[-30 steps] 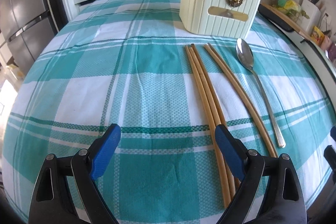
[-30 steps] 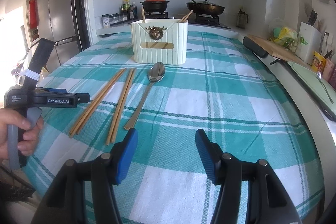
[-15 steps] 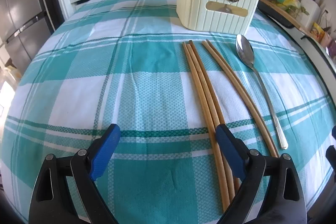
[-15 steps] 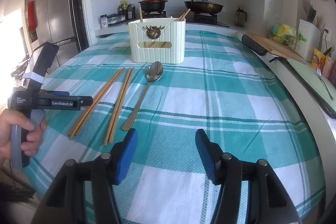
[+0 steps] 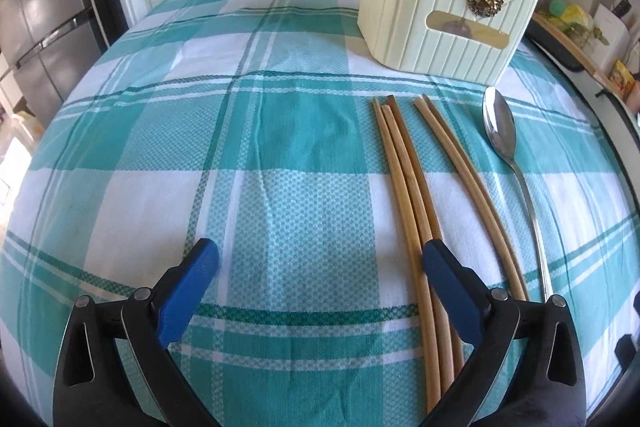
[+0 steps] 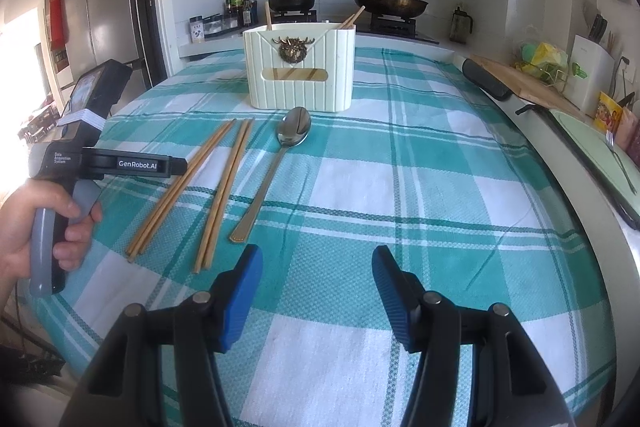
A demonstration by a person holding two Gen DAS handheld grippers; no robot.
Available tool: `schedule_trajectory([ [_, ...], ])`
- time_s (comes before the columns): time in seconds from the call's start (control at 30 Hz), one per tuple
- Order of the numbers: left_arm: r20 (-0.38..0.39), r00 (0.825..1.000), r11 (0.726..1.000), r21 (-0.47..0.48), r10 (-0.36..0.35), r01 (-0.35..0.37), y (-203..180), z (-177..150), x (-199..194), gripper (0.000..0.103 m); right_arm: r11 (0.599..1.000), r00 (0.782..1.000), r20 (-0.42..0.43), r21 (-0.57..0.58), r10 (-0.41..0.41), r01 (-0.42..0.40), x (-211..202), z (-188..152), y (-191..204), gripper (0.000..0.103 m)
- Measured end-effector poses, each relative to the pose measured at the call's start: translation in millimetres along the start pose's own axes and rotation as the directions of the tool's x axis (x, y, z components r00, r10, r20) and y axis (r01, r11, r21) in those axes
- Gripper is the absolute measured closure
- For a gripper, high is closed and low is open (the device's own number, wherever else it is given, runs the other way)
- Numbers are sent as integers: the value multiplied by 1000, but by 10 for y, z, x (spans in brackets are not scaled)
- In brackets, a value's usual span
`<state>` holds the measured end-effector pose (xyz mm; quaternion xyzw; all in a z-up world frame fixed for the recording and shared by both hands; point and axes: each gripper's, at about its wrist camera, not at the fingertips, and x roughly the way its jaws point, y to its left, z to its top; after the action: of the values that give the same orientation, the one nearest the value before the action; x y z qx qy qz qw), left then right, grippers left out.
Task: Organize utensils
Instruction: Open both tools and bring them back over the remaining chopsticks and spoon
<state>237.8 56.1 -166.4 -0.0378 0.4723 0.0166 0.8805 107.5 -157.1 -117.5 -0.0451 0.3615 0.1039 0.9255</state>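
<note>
Only from the right wrist: hand (image 6: 38, 227) on left tool (image 5: 316, 259), widening, empty; right tool (image 6: 316, 261) released.

**Readable print: only on the left gripper**

On the left gripper (image 6: 136, 165), at the left of the right wrist view, a white label reads "GenRobot.AI". Small print on its grey body beside it reads "Data Acquisition System". Nothing else is legible.
</note>
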Motion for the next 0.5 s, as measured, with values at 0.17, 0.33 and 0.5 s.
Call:
schedule_trajectory([
  [0.17, -18, 1000, 1000, -13, 8, -8, 18, 114, 78, 0, 1000, 1000, -1, 0, -2, 2, -5, -6, 6, 45],
  [0.33, -27, 1000, 1000, 3, 3, -3, 28, 74, 51, 0, 1000, 1000, 2, -5, -7, 7, -34, -4, -11, 45],
  [0.5, -46, 999, 1000, 20, 7, -6, -15, 45, 42, 0, 1000, 1000, -3, 11, -16, 16, -41, -2, -61, 45],
])
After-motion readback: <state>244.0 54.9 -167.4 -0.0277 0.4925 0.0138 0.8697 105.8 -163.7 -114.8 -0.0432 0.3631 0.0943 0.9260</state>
